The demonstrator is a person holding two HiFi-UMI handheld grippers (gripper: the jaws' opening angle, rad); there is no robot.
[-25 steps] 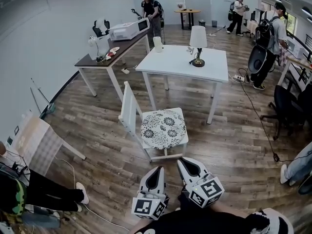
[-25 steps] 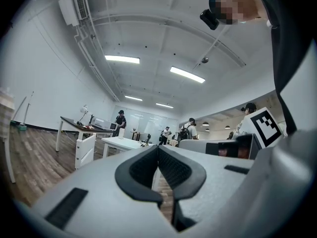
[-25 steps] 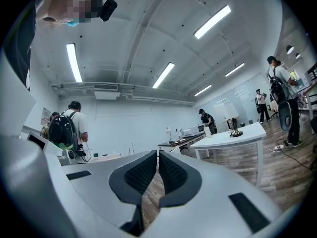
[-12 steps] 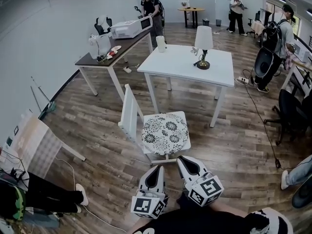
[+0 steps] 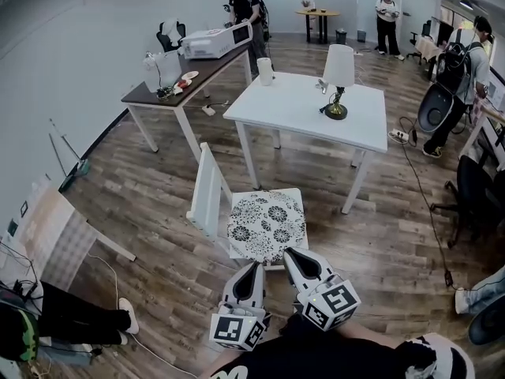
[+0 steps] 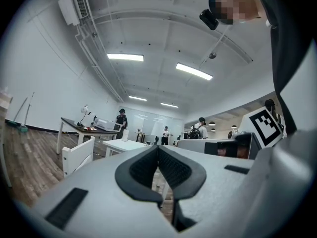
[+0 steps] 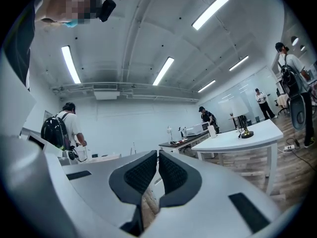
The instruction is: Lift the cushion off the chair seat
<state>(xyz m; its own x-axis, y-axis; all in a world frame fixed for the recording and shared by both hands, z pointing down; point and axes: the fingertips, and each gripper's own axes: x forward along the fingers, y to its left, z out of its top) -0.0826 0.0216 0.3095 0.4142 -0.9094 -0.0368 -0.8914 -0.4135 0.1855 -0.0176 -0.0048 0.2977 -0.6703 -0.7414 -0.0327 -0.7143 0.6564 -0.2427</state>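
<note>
Counting one cushion (image 5: 266,226) lying on the seat of one white chair (image 5: 207,196); we hold two tools, left gripper (image 5: 254,266) and right gripper (image 5: 291,252), both closed on nothing, near the seat's edge; beyond: one white table (image 5: 292,109) with one lamp (image 5: 338,77), one dark table (image 5: 170,85).

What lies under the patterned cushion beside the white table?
A white chair seat, visible only at its edges around the cushion. The seat's middle is covered and cannot be seen.
</note>
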